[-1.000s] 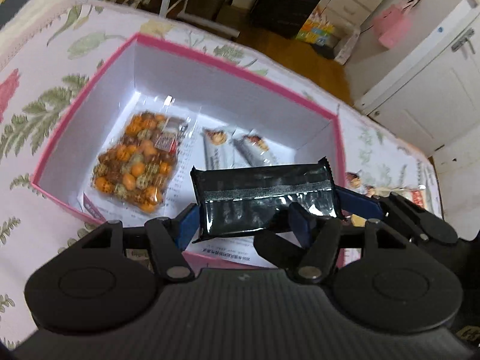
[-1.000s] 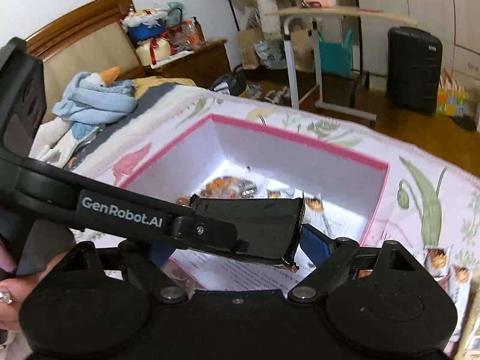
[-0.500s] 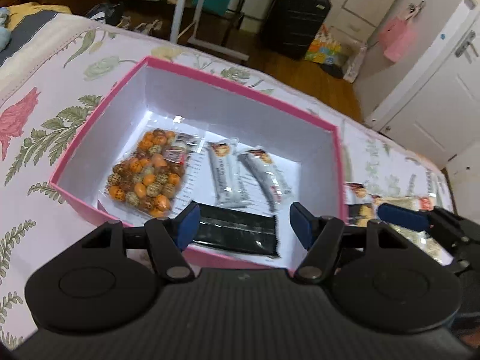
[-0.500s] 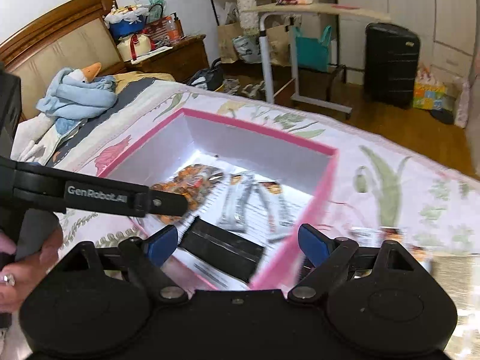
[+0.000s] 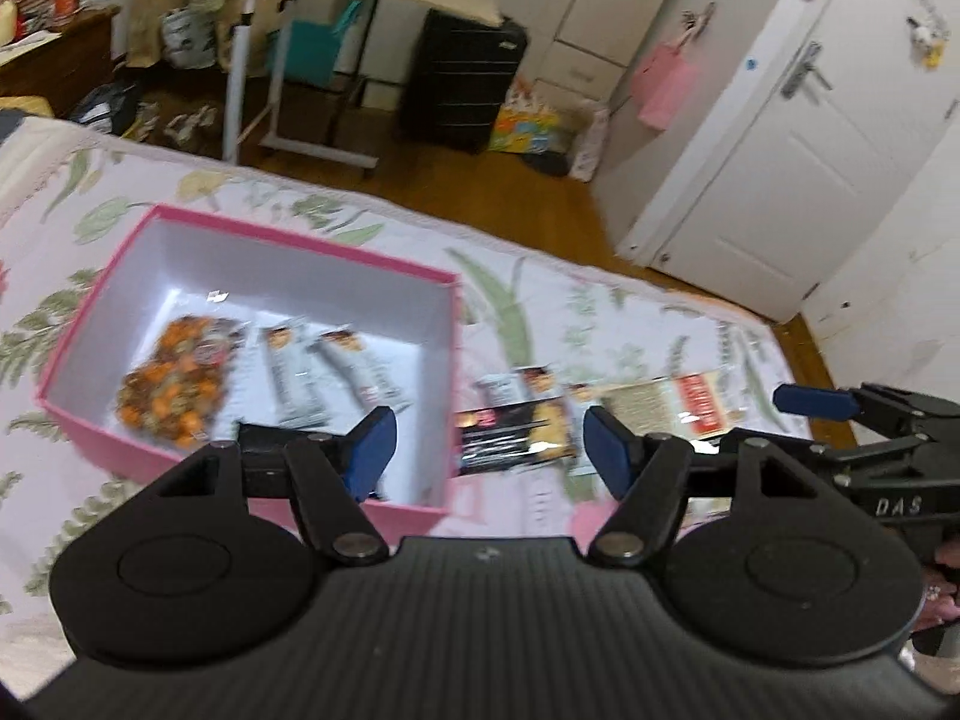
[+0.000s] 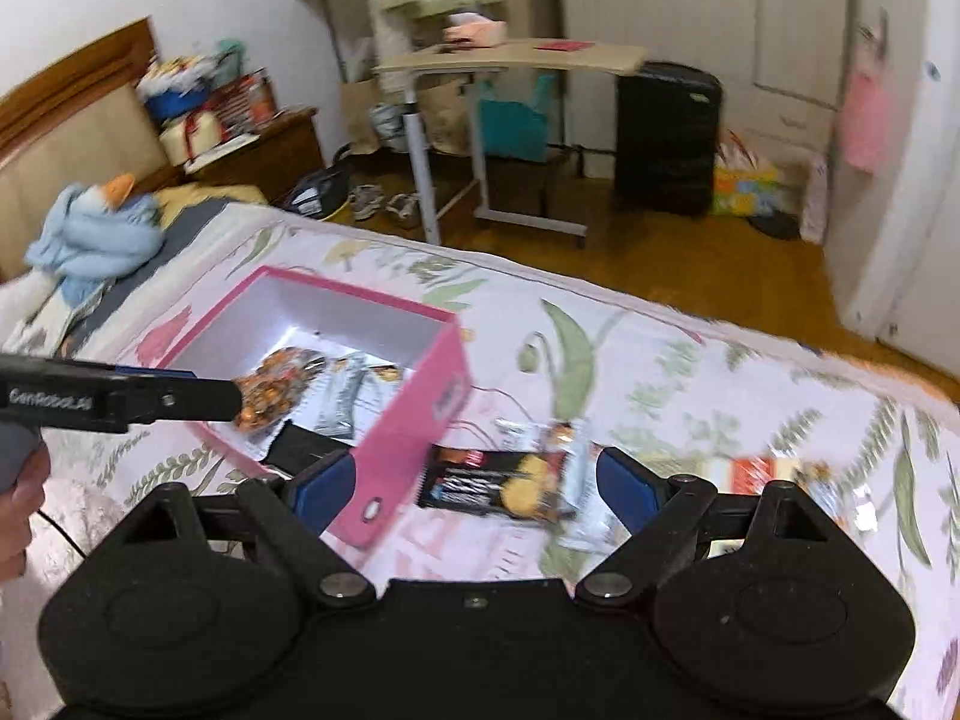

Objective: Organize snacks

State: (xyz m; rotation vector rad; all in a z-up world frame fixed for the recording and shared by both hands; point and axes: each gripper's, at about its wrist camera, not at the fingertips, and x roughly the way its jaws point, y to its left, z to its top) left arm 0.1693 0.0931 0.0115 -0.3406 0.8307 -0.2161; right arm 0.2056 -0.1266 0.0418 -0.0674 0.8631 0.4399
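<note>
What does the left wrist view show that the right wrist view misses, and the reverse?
Only the left wrist view shows the white door with its handle. Only the right wrist view shows the wooden headboard and the blue plush toy. Both show the pink box holding snacks, the dark cookie packet on the bedspread outside it, the black suitcase, and open jaws.

Both wrist views high over the bed — shared pink box point(image 5: 453, 360), left-of-centre.
</note>
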